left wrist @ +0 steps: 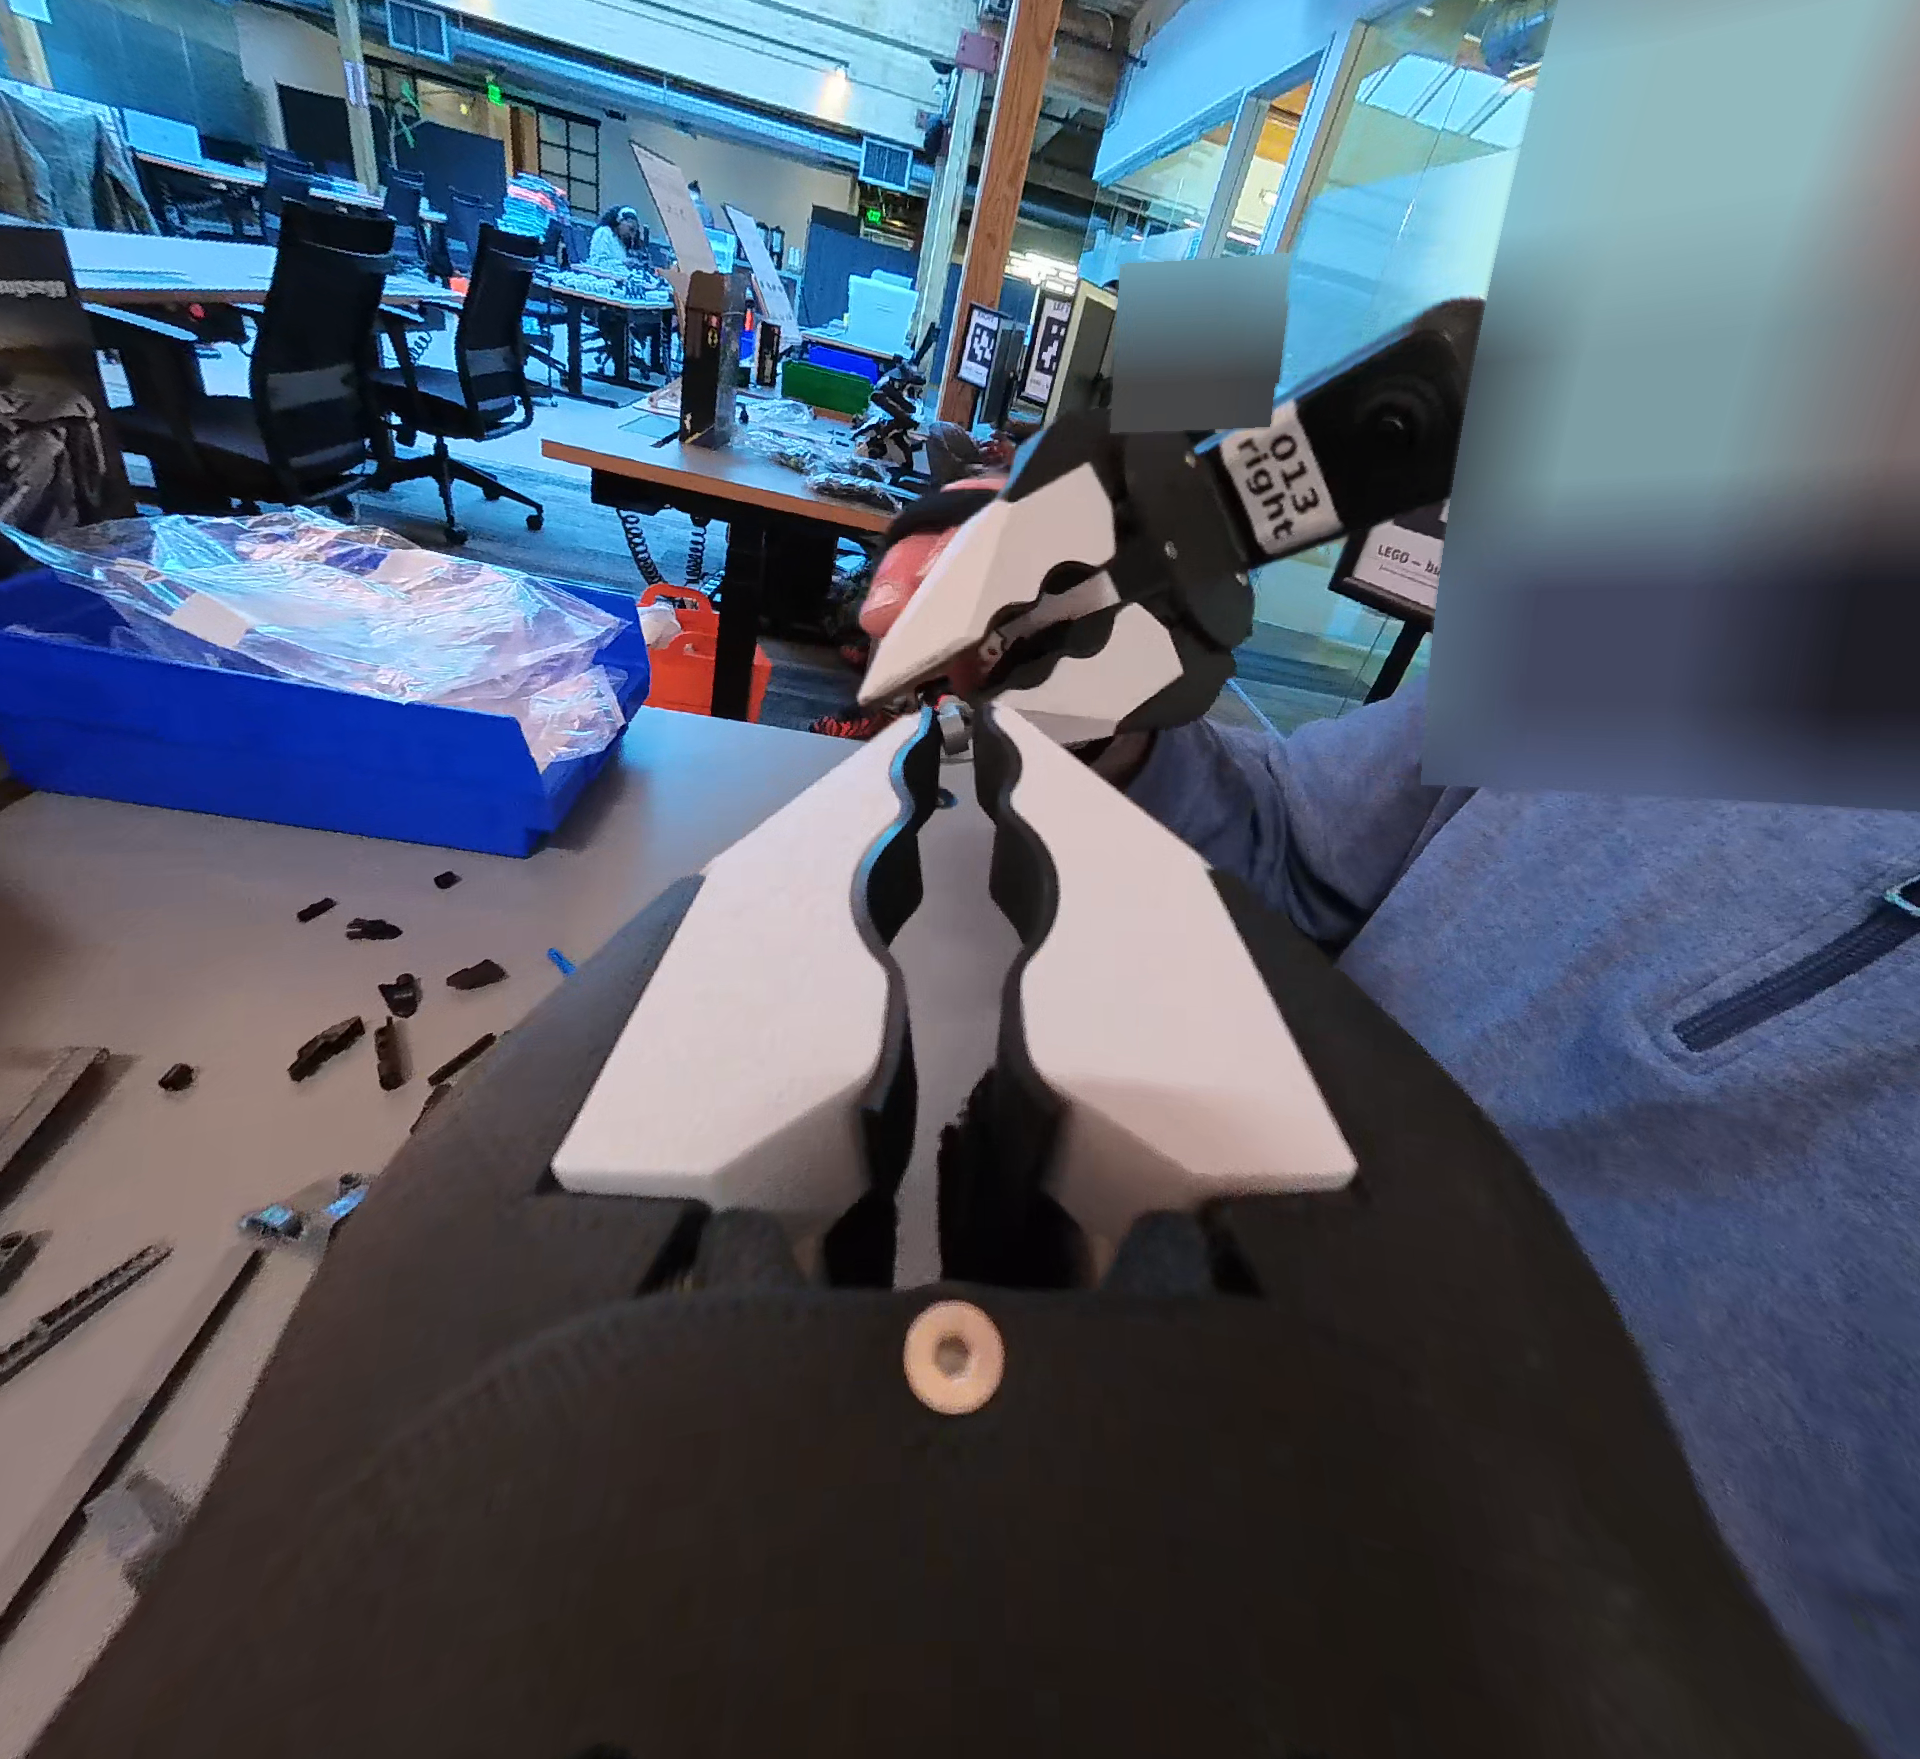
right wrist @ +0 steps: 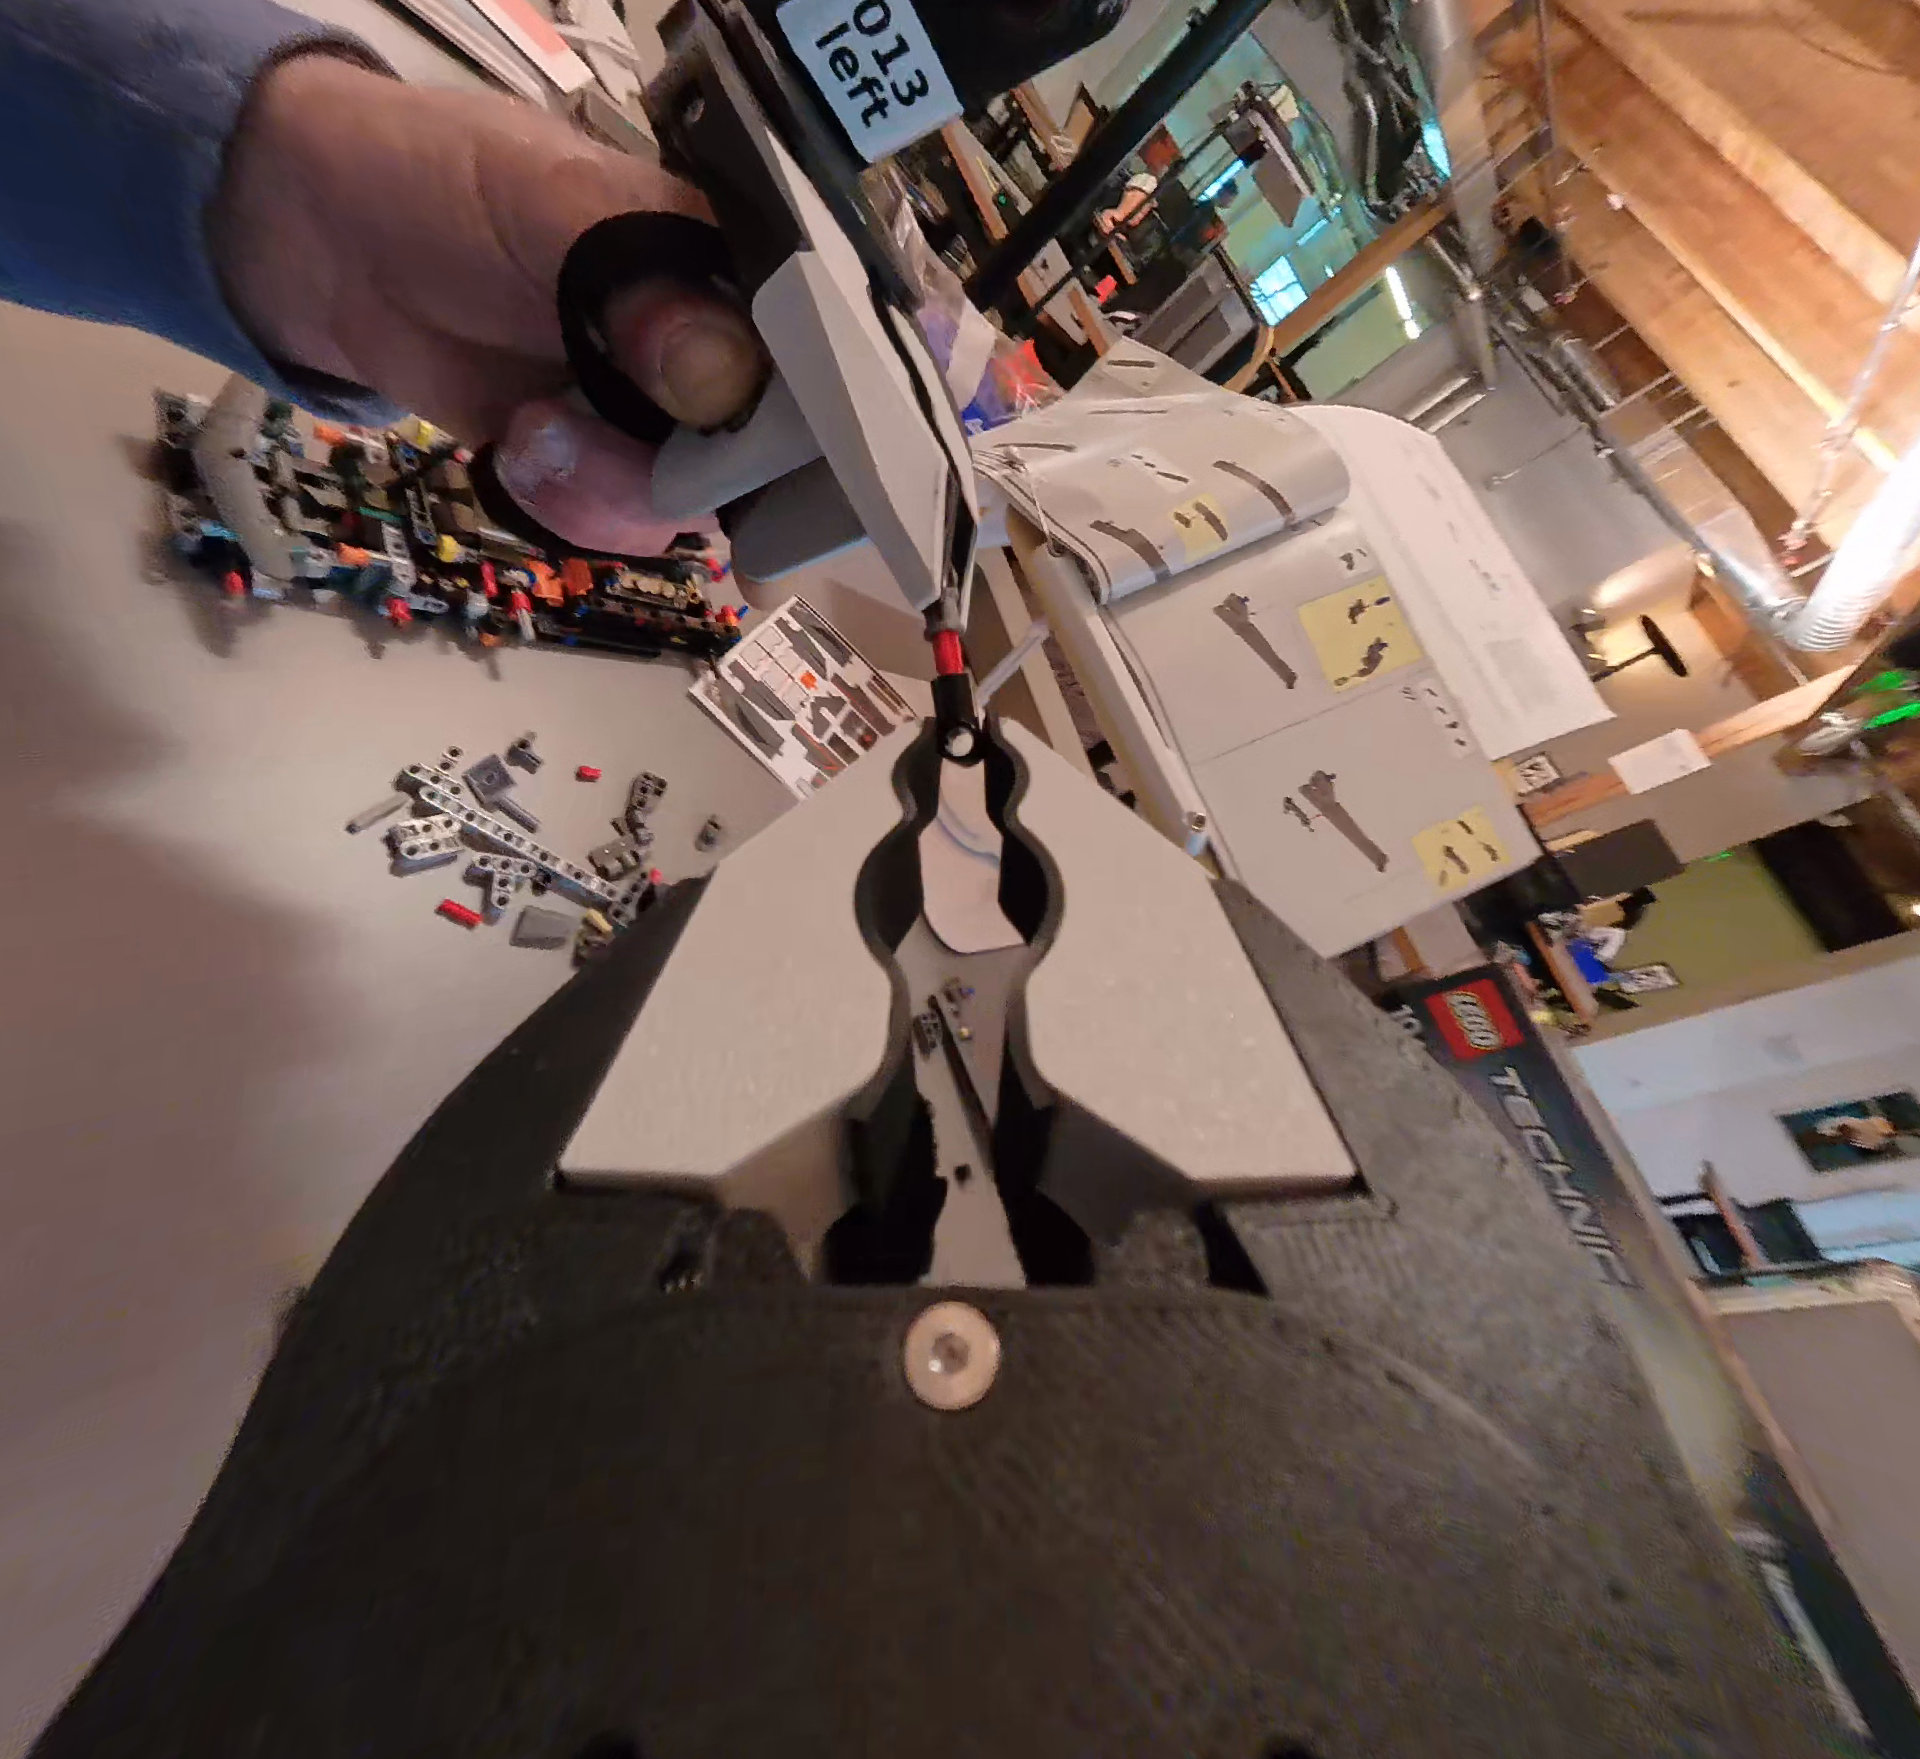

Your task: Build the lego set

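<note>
A thin lego assembly [right wrist: 943, 655] with a grey end, a red middle and a black ringed end hangs in the air between both grippers. My left gripper [left wrist: 954, 722] is shut on its grey end [left wrist: 954, 730]. My right gripper [right wrist: 956, 741] is shut on its black end. In the left wrist view the right gripper [left wrist: 935, 691] comes in from the upper right, tip to tip with the left. In the right wrist view the left gripper [right wrist: 948, 603] comes down from above. A partly built multicoloured model [right wrist: 416, 535] lies on the table behind.
Loose grey beams and small parts [right wrist: 520, 836] lie on the grey table [right wrist: 208, 982], with a sticker sheet [right wrist: 810, 691], an open instruction booklet [right wrist: 1299, 670] and the set's box [right wrist: 1507, 1086]. A blue bin of plastic bags [left wrist: 312, 733] and scattered black pieces [left wrist: 384, 1013] lie to the left.
</note>
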